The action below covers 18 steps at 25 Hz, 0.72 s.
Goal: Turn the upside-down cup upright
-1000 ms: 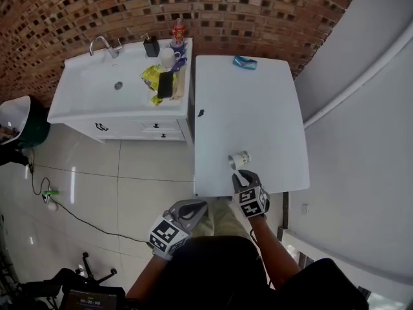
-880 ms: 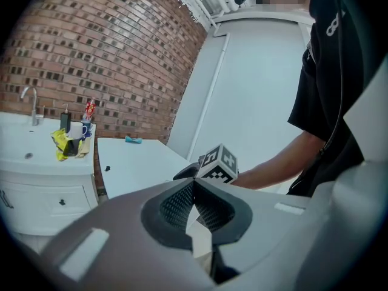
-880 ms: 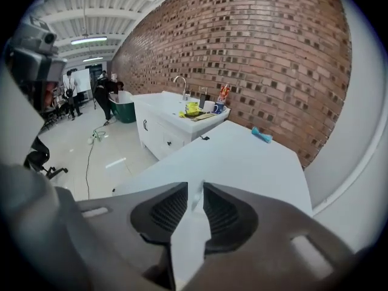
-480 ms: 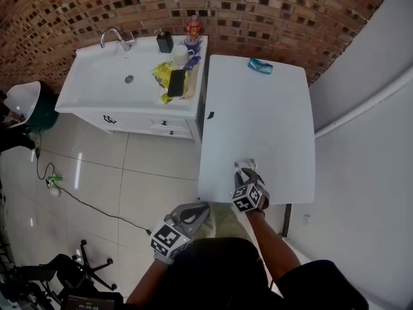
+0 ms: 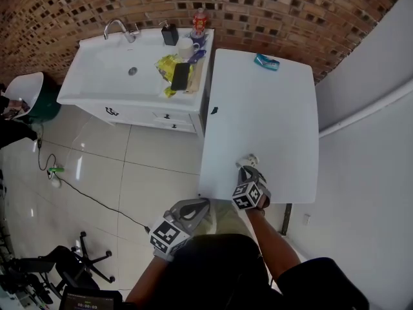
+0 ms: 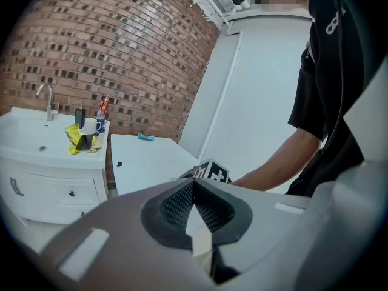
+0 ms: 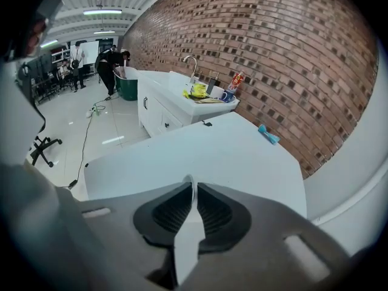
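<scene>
Tightly pinched: right gripper (image 7: 190, 183) nipped on the white cup (image 5: 249, 161) near the table's (image 5: 271, 121) near edge; left gripper (image 6: 193, 182) closed on nothing.
Between the right pads (image 7: 173, 212), almost touching, only a thin pale sliver, apparently the cup's wall seen edge-on. From the head view, cup just past those fingertips, over the tabletop, too small to tell mouth up or down. Meanwhile the left pads (image 6: 179, 202) pressed together at the tips, held off the table over the tiled floor (image 5: 129, 173), close to the person's body. Farther out on the table, a small dark object (image 5: 213, 110) at the left edge and a blue item (image 5: 266, 61) at the far end, both well apart from the cup. Beside the table, a white sink cabinet (image 5: 97, 89) with faucet, bottles and clutter, against the brick wall (image 5: 77, 5).
</scene>
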Motion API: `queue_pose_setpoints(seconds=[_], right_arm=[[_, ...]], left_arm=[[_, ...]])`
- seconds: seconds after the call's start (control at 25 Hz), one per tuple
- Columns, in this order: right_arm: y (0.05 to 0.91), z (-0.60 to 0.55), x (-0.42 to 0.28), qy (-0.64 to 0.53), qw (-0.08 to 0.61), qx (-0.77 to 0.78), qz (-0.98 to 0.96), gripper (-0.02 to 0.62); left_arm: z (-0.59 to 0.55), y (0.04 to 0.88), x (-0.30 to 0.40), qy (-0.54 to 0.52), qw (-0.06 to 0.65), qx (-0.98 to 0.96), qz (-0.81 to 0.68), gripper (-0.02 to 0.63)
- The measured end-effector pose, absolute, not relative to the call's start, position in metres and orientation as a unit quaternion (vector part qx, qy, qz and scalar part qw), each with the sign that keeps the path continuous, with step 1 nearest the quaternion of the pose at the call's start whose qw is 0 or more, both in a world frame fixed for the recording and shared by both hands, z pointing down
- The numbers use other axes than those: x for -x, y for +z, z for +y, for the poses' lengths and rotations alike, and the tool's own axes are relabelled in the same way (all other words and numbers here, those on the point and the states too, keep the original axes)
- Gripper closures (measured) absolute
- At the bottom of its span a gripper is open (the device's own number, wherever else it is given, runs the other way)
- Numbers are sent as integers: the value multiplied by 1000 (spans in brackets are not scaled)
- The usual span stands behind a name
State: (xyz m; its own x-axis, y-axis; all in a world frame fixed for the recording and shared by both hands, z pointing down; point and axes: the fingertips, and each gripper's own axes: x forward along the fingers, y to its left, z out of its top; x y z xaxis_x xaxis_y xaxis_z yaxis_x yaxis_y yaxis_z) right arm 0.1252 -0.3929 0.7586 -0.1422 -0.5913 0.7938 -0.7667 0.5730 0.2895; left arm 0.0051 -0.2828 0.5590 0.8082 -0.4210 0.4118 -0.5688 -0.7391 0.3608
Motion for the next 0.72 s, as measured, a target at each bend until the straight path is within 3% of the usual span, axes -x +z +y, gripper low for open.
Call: queue_pose_setpoints(seconds=[0.44,0.72], right_arm=[[743,-403,-140,133,447,-480,-743,586],[726,-409,-169,231,362,-542,-723,591]], left_arm=[[-286,559,-15,145,236,-926,-257,591],[-293,558,-17,144,225,-929,-256,591]])
